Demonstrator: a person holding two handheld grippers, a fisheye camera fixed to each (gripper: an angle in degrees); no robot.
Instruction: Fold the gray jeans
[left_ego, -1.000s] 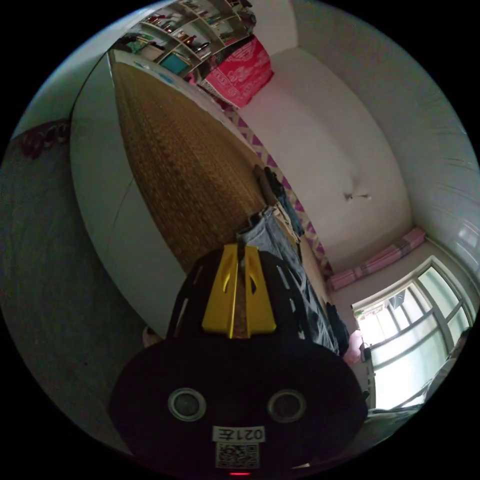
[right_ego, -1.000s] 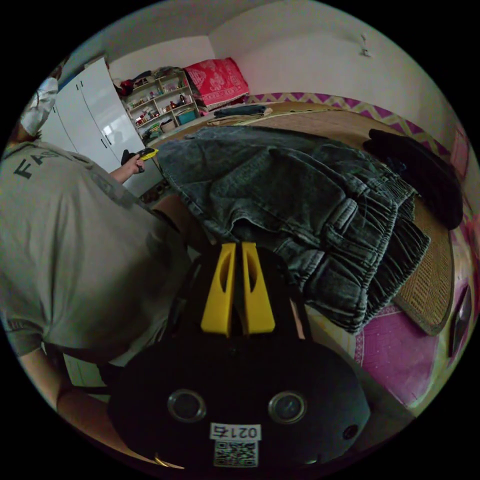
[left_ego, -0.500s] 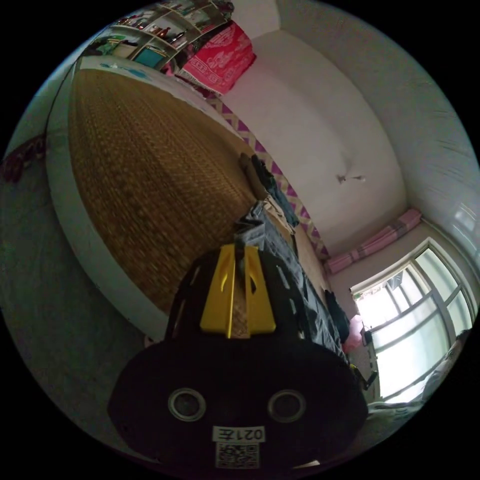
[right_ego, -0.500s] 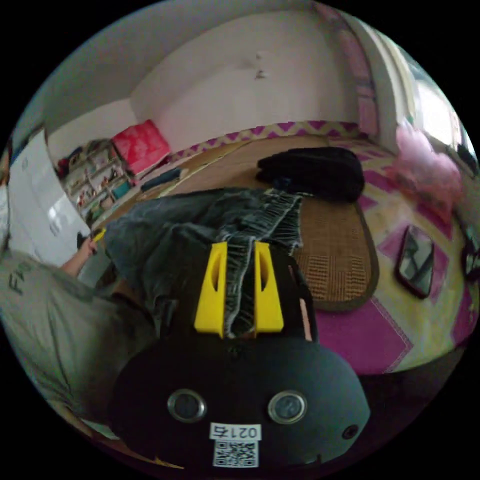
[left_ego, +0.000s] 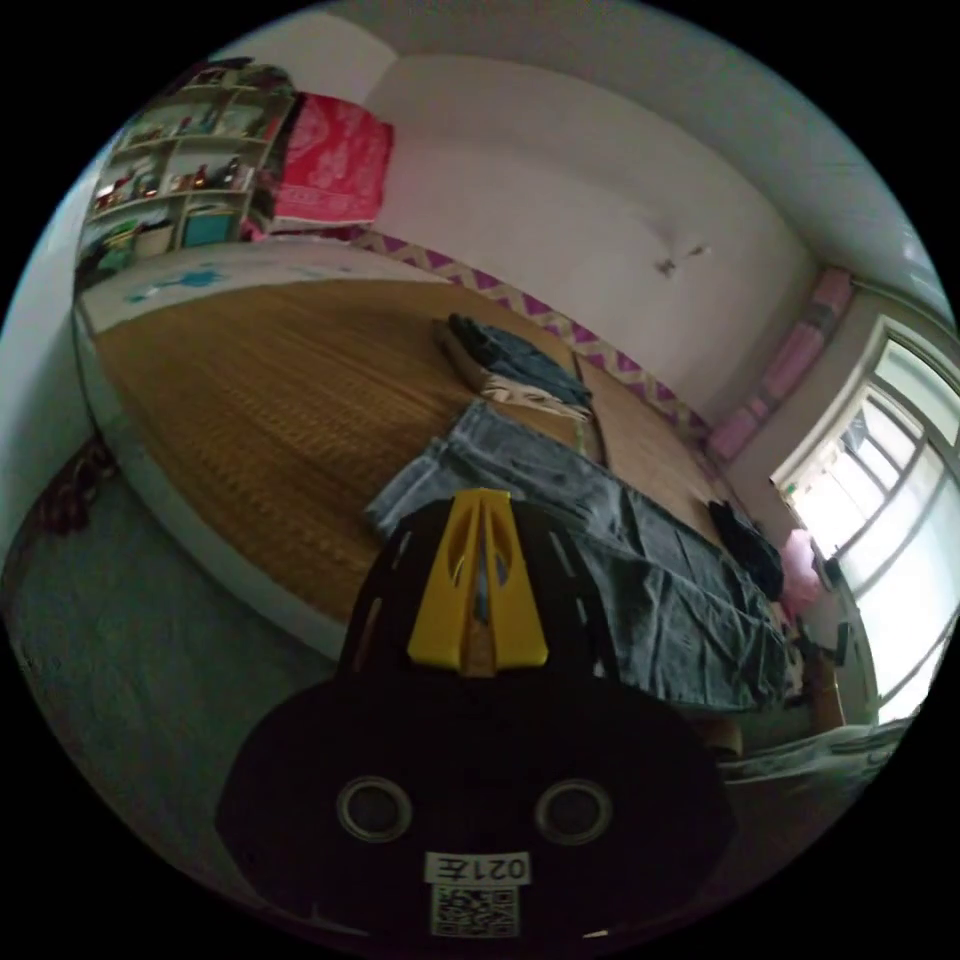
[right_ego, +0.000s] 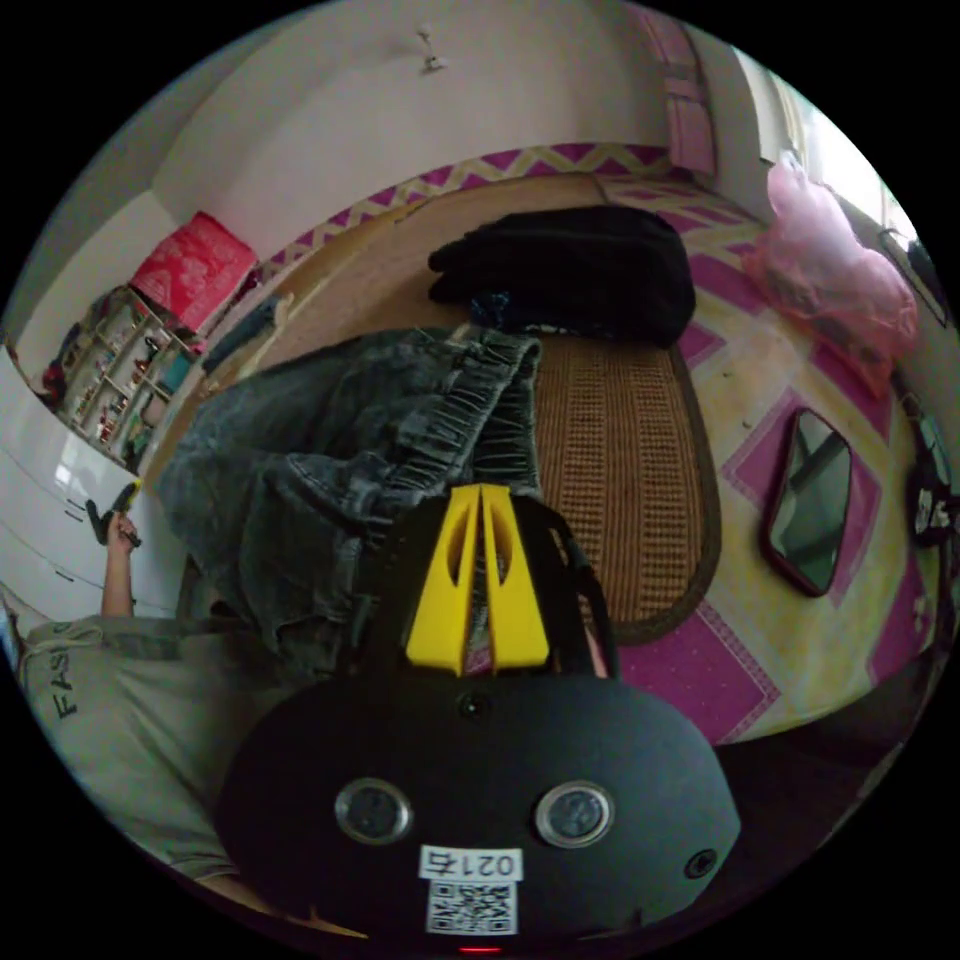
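The gray jeans lie stretched along the woven mat on the bed, and we see our left gripper nipped shut on the hem end, a sliver of denim showing between the yellow jaws. In the right gripper view, our right gripper has its jaws pressed together at the bunched waistband, though we cannot tell whether cloth sits between them. The person's outstretched hand holds the other gripper at the far end. A black garment lies beyond the waistband, a mirror off to the side.
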